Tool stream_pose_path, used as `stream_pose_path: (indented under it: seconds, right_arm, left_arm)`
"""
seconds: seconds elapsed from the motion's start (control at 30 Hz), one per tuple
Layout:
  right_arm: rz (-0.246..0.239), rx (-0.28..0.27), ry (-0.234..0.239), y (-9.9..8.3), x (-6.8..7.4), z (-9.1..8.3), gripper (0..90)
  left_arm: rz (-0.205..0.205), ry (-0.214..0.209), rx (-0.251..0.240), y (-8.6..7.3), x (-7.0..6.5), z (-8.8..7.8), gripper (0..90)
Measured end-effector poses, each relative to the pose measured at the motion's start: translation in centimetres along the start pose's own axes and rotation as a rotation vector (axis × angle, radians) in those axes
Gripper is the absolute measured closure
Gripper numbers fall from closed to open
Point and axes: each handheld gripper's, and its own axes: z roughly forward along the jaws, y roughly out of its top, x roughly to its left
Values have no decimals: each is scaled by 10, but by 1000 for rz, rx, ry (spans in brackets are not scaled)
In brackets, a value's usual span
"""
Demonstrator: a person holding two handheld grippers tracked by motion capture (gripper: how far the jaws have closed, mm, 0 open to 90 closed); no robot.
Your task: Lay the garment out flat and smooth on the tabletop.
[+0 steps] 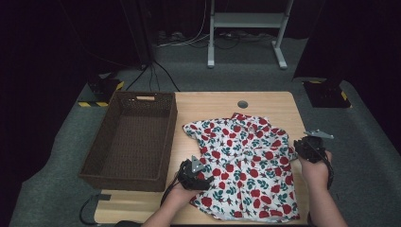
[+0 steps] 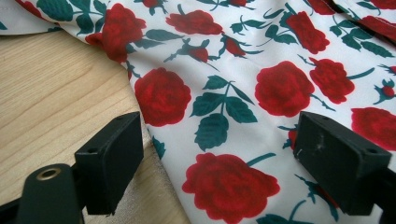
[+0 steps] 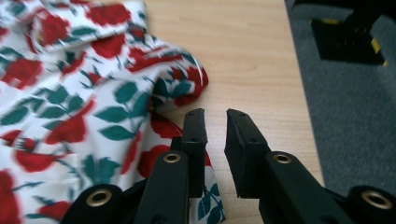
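- The left gripper (image 2: 219, 154) sits low over the near-left edge of the shirt (image 2: 261, 84), its jaws spread wide; one jaw hangs over the table (image 2: 51, 93) and the other over the cloth, with nothing pinched between them.
- The right gripper (image 3: 215, 122) is at the shirt's right side, beside a bunched sleeve. Its jaws stand a narrow gap apart with only bare wood showing between them, so it holds nothing.
- The shirt (image 1: 243, 163) lies spread flat on the right half of the table, next to the brown basket (image 1: 130, 142) but not touching it.
- Its collar points away from the person and its hem lies at the near edge, so the long axis runs from near to far, tilted slightly.
- Risk: the hem already lies at the table's front edge, so a pull towards the person could drag the cloth off.
- Risk: the fabric looks thin and slippery; a shallow pinch may catch one layer or slide off.
- Risk: uneven lifting by the two hands would probably skew or bunch any fold.
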Motion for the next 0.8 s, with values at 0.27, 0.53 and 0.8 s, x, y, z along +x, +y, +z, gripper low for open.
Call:
stream_pose_path:
  seconds: [0.27,0.53,0.8]
  right_arm:
    - [8,60,79,-7,19,25,622]
    - [-24,88,31,-11,22,28,870]
    - [-54,30,-42,1,11,8,887]
  left_arm:
    - [5,2,-1,0,0,0,162]
    - [6,1,-2,0,-1,0,165]
    - [8,3,-3,0,-1,0,165]
